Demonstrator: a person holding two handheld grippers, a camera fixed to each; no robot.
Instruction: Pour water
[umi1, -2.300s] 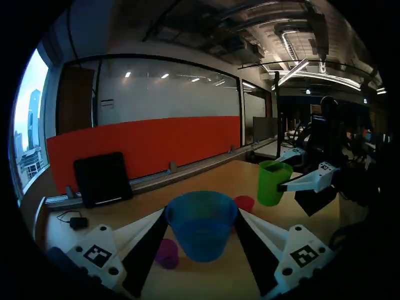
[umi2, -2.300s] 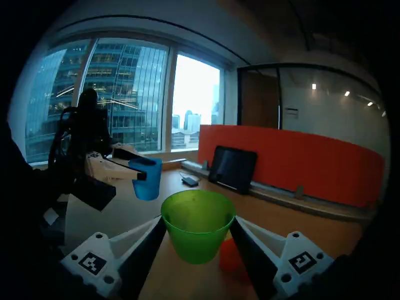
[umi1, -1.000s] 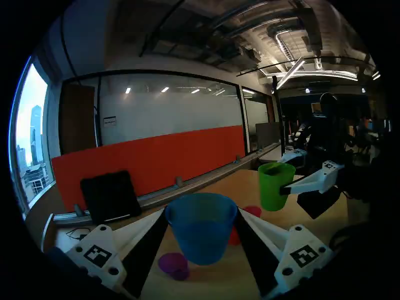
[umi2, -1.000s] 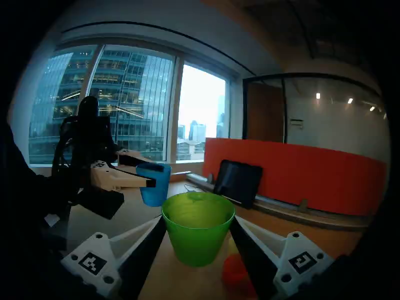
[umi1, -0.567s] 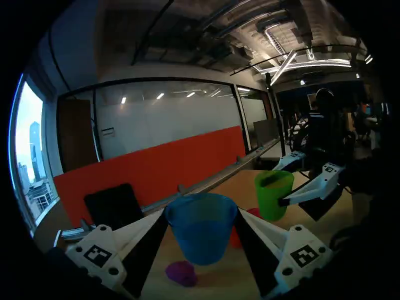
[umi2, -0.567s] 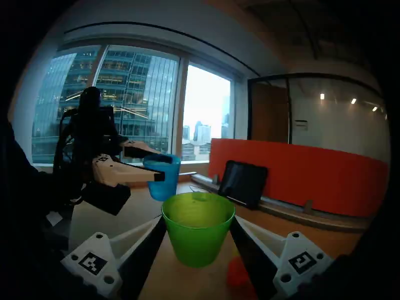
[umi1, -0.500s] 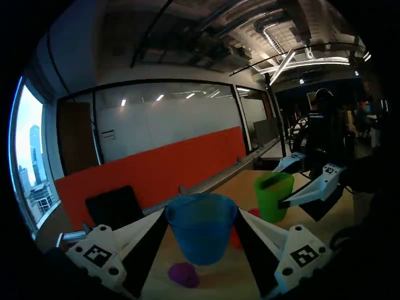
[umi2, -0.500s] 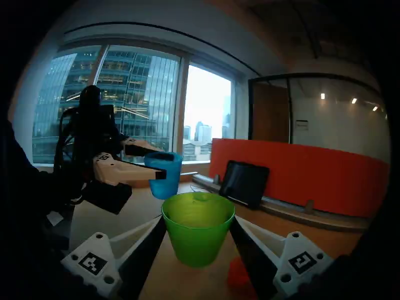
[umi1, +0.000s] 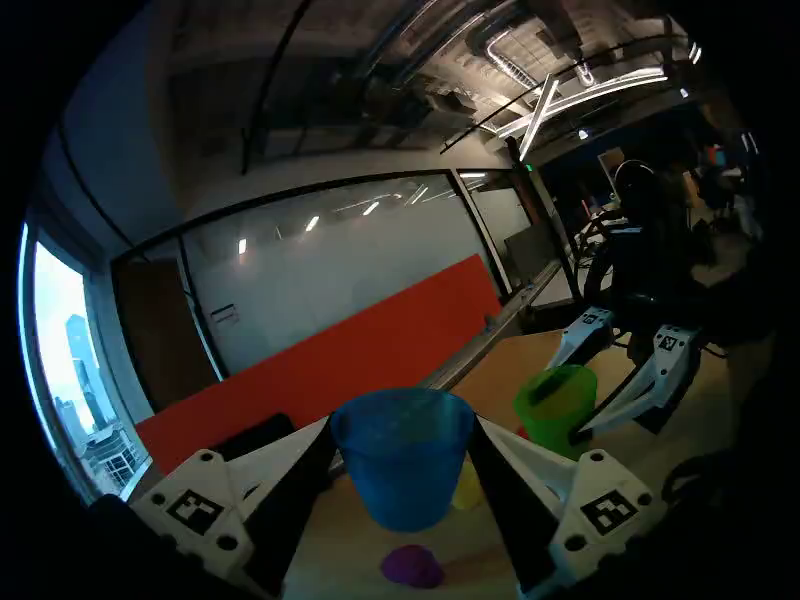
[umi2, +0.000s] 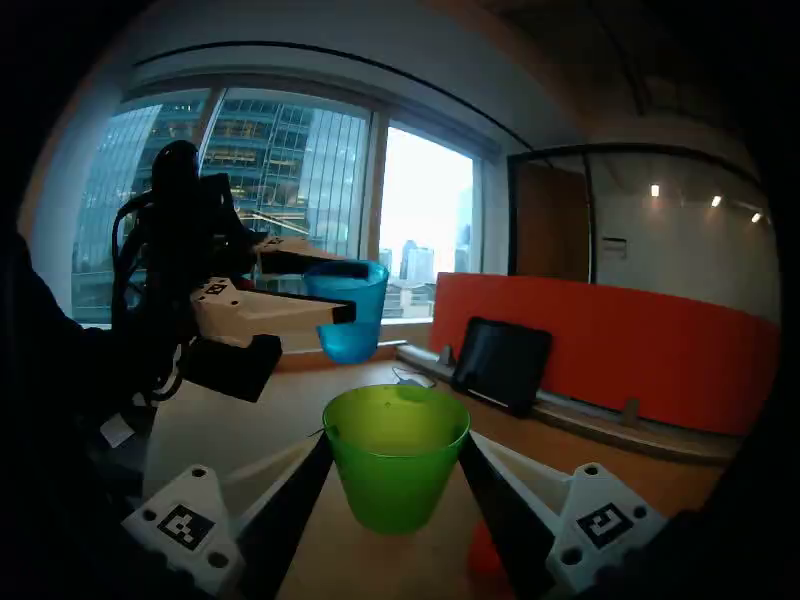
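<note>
Left gripper view: the left hand-held gripper (umi1: 402, 440) pinches the blue cup (umi1: 402, 480), now tipping toward the green cup (umi1: 553, 402). Right gripper view: the right hand-held gripper (umi2: 396, 440) pinches the green cup; the blue cup has risen above it, likely ready to pour.

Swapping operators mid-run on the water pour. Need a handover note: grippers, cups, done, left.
Left gripper: shut on the blue cup, in the air, near upright.
Right gripper: shut on the green cup, upright, mouth up.
In the right gripper view the blue cup is higher than the green cup and off to its side, not over its mouth.
On the wooden desk: a purple cup and a red cup.
Done: both cups gripped and off the desk.
Left: probably bring the blue rim over the green cup and tilt. No stream visible; water level hard to tell.
</note>
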